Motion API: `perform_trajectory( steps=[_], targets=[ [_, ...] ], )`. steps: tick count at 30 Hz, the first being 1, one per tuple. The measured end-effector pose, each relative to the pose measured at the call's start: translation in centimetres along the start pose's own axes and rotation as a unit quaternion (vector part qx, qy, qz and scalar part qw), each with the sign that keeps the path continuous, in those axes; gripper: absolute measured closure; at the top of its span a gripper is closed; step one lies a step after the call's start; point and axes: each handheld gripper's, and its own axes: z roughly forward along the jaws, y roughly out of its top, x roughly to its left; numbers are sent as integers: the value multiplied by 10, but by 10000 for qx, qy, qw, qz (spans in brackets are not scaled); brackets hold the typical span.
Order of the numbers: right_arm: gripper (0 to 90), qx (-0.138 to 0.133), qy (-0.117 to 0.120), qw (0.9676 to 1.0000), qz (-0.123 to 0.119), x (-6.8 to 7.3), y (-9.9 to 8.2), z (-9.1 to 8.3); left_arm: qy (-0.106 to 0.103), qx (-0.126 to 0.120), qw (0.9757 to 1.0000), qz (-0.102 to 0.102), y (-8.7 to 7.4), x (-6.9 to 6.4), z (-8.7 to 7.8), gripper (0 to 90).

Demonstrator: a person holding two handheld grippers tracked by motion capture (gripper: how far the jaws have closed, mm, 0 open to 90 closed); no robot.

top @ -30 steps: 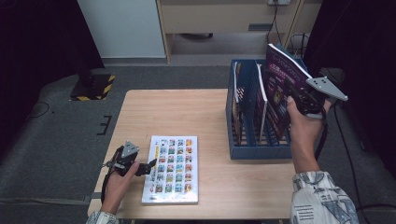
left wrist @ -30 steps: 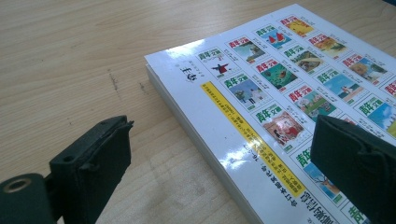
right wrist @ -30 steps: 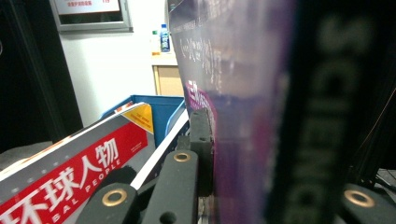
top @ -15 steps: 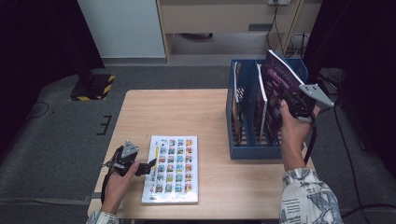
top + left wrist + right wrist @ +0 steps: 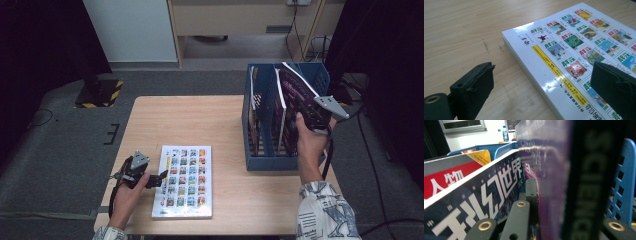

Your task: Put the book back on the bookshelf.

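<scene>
The right gripper (image 5: 314, 116) has its jaws clamped on a purple magazine (image 5: 296, 95); in the right gripper view the cover (image 5: 549, 182) runs edge-on between the black jaws. Compared with a second ago, the hand has come down: the magazine then stood high above the blue rack (image 5: 260, 162), tilted, and now its lower part sits inside the rack's right-hand compartment, with the top corner leaning out over the rim. That suggests the filing step is nearly done, with only a little further lowering needed before letting go. Beside it, other magazines (image 5: 474, 202) already stand in the neighbouring slots, one with large white characters, another red.

The left gripper (image 5: 150, 179) has not moved. Its jaws stand wide open and grip nothing. In the left gripper view one jaw hovers over the bare table (image 5: 461, 30) and the other over the corner of a book (image 5: 564, 50) with a grid of small pictures, lying flat near the front edge. It looks like the next thing to be picked up.
</scene>
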Motion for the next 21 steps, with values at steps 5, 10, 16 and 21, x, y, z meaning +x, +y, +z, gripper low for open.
perform_trajectory(
  steps=[5,10,16,21],
  targets=[
    [839,-2,29,10000,50,-1,-3,1,1,3,10000,2,0,0,0,43],
    [839,9,6,10000,66,0,-8,3,-6,8,10000,13,0,0,0,43],
    [837,16,-5,10000,-56,1,-16,6,-15,9,10000,10,0,0,1,44],
    [838,29,-87,9999,-116,2,-20,9,-25,13,10000,34,0,-1,1,46]
  ],
)
